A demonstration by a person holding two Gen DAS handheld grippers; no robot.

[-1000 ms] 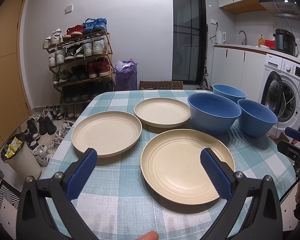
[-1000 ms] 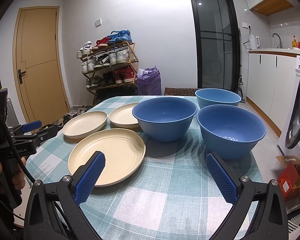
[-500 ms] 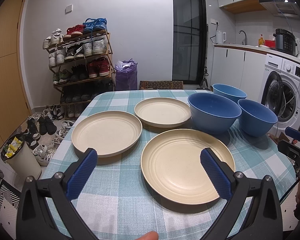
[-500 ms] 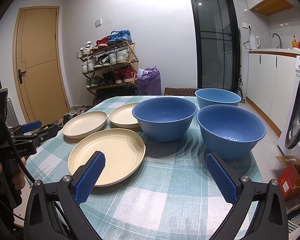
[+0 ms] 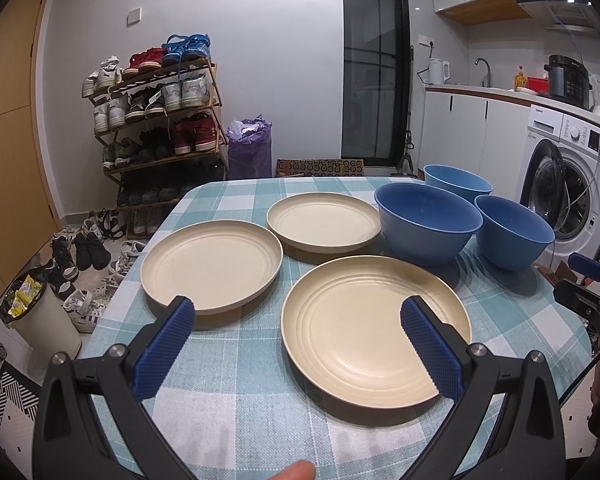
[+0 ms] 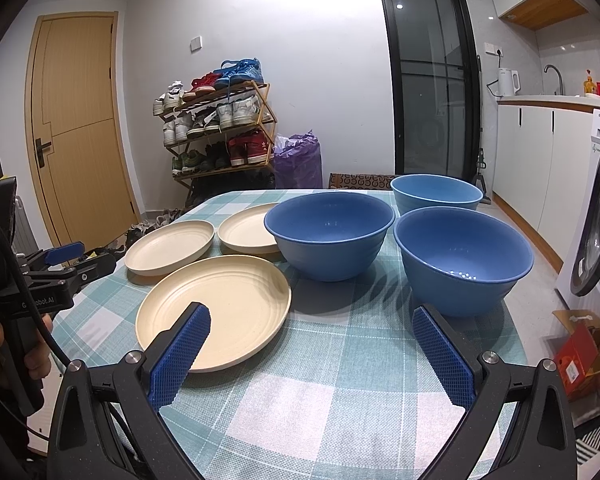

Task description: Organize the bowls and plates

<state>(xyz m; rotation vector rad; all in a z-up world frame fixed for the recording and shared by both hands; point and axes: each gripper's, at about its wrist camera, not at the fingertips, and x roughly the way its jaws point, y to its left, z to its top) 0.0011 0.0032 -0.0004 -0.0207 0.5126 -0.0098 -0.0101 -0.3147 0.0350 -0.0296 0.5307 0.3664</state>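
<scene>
On the checked tablecloth (image 5: 236,392), three cream plates (image 5: 374,326), three blue bowls (image 6: 330,236), both tongs (image 5: 298,330) (image 6: 310,340) spread, empty.

Partly hidden white print "G…obot.AI" on black body of left claw (image 6: 66,252); other print unreadable.

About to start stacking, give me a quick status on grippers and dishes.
Left gripper open, empty. Right gripper open, empty. Three cream plates and three blue bowls lie separate on the table, none stacked. Nothing blocking.
</scene>
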